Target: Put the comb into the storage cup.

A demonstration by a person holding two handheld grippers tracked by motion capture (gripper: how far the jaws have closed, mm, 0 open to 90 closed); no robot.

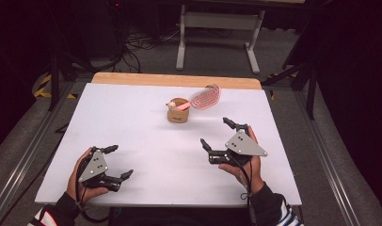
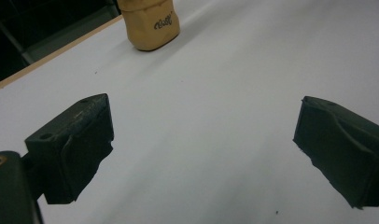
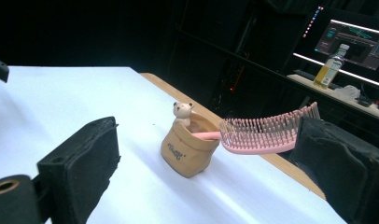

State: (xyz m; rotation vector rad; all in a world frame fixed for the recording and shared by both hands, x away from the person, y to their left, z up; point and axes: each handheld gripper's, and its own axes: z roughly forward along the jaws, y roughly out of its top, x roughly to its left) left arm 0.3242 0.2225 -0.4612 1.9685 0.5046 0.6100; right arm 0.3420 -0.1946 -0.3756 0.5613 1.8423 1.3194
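A small tan pouch [image 1: 178,113] with a little bear figure on its rim stands upright on the white table [image 1: 132,117], toward the back middle. A pink hairbrush [image 1: 203,98] leans out of it, its handle inside and its bristled head sticking out to the right. In the right gripper view the pouch [image 3: 187,149] and the brush [image 3: 267,135] lie ahead between the jaws. My left gripper [image 1: 122,161] rests open at the front left, with nothing in it. My right gripper [image 1: 216,133] is open at the front right, apart from the pouch. The left gripper view catches the pouch [image 2: 150,23] far ahead.
A wooden strip [image 1: 175,80] edges the table's far side. Beyond it stand a grey metal frame [image 1: 217,28] and floor cables. In the right gripper view a monitor [image 3: 355,39] and a bottle [image 3: 332,65] sit on a desk behind.
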